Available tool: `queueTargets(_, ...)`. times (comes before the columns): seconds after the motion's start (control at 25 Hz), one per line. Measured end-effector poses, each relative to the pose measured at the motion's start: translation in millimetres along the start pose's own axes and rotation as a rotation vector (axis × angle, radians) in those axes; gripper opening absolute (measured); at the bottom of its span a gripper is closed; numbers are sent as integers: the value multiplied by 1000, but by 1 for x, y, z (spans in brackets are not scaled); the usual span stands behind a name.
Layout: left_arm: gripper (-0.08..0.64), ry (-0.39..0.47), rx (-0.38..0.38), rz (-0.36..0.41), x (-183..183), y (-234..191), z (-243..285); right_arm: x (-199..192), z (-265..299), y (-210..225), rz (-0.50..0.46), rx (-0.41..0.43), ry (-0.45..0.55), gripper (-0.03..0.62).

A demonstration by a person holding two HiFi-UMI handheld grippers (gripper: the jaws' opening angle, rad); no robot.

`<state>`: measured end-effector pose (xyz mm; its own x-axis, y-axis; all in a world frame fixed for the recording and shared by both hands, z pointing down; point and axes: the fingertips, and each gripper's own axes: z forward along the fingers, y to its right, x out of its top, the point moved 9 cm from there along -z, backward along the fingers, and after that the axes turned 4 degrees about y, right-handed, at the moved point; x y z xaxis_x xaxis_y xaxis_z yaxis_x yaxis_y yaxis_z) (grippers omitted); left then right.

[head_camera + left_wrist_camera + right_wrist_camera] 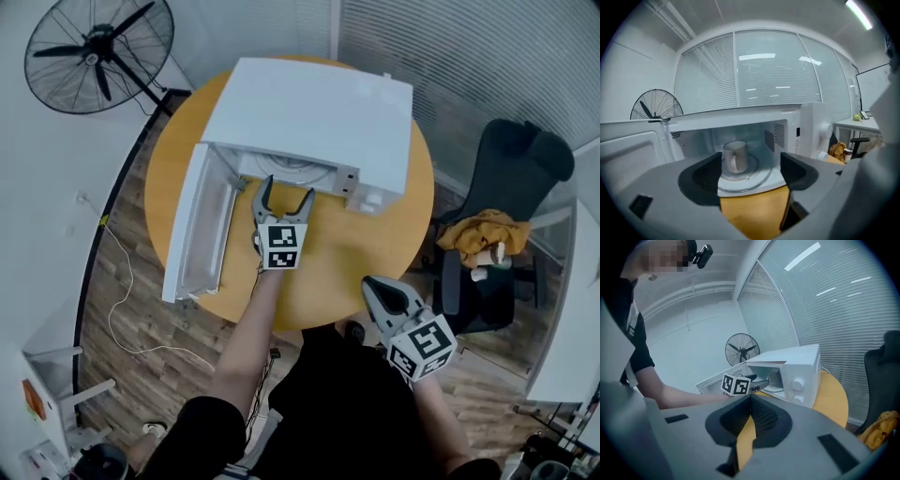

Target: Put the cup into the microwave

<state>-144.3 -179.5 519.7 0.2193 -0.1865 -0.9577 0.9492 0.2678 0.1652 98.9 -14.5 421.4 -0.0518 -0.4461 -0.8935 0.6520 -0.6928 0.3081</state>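
Note:
A grey cup [735,157] stands upright on the glass turntable [745,180] inside the white microwave [314,122], handle toward me. The microwave door [194,225] hangs wide open to the left. My left gripper [283,200] is open just in front of the oven's mouth, apart from the cup, with nothing between its jaws. In the head view the cup itself is hidden inside the cavity. My right gripper [382,290] is shut and empty near the round table's front edge, well back from the microwave [787,371].
The microwave sits on a round yellow table [375,248]. A black standing fan [98,52] is at the back left. An office chair [506,216] with a yellow cloth [483,230] stands at the right. A white cable [117,291] trails on the wooden floor.

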Motion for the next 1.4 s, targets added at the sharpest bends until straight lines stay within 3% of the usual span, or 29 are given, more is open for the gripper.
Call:
queueTargets(0.2,375,-43,18,-8,10,30,-44,-7,-35,0,-16,20,21,9)
queueTargets(0.52,307,-72,59,-58,24,73,-128,-23,-83,-8,-61,61,54,9)
queueTargets(0.88,170,-31,109,-91,49,129,-218,-40,-122,-16,-117,116,68,9)
queueTargets(1.4,28,8,123,-165,82,179,-313,-40,-127,-33,-184,229,98,9)
